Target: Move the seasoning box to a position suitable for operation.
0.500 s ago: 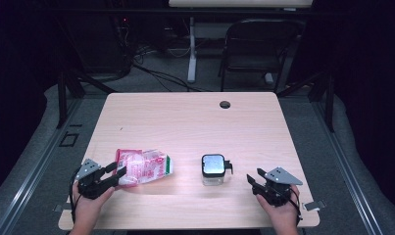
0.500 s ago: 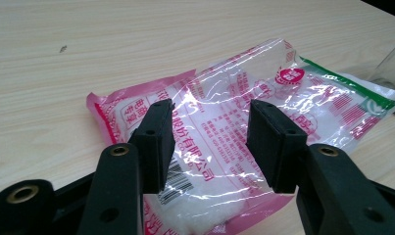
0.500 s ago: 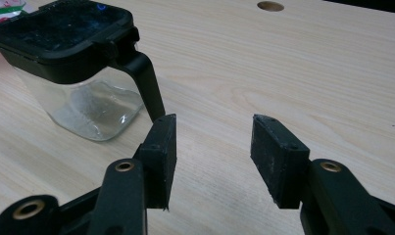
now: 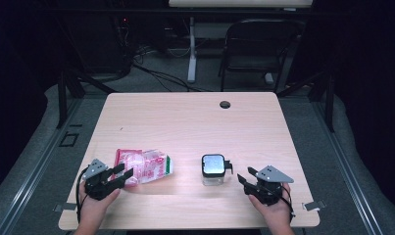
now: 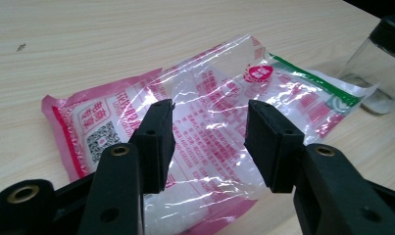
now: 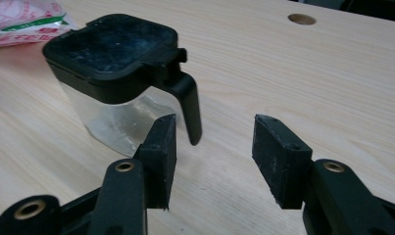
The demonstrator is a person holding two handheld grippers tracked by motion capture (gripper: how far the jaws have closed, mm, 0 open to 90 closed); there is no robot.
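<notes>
Both grippers' fingers apart near table's (image 4: pixel 185 117) front edge, bag (image 4: pixel 145 167) and jar (image 4: pixel 213 170) between.

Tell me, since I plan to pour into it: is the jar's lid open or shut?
Shut. The black lid lies flat on the clear jar, which stands upright on the table.

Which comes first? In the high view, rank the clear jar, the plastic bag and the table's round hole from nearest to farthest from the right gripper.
From the right gripper, at the table's near right edge:
1. Clear jar with a black lid, just left of the fingers.
2. Plastic bag, pink and white, farther left, by the left gripper.
3. Round hole, near the table's far edge.
</notes>
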